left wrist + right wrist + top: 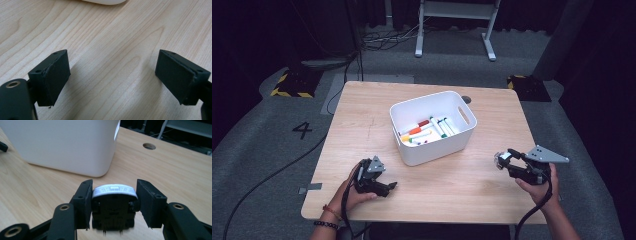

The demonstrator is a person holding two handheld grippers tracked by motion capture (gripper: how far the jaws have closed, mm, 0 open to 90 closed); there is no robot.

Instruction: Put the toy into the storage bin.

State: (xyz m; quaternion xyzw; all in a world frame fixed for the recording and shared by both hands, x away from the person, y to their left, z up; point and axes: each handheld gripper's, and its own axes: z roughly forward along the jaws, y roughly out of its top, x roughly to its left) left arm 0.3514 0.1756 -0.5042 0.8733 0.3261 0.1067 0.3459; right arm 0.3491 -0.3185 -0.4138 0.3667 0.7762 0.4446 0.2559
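Between the black jaws of the right gripper point(113, 202), closed snugly on a small black-and-white clip point(114, 206) just beside the white bin point(433, 126), hold tight and lift slowly, while the left gripper point(112, 77) waits wide open, holding nothing.

Left gripper point(391, 186) low over table, jaws spread wide, empty. Right gripper point(502, 159) raised, jaws narrowed around a small object.
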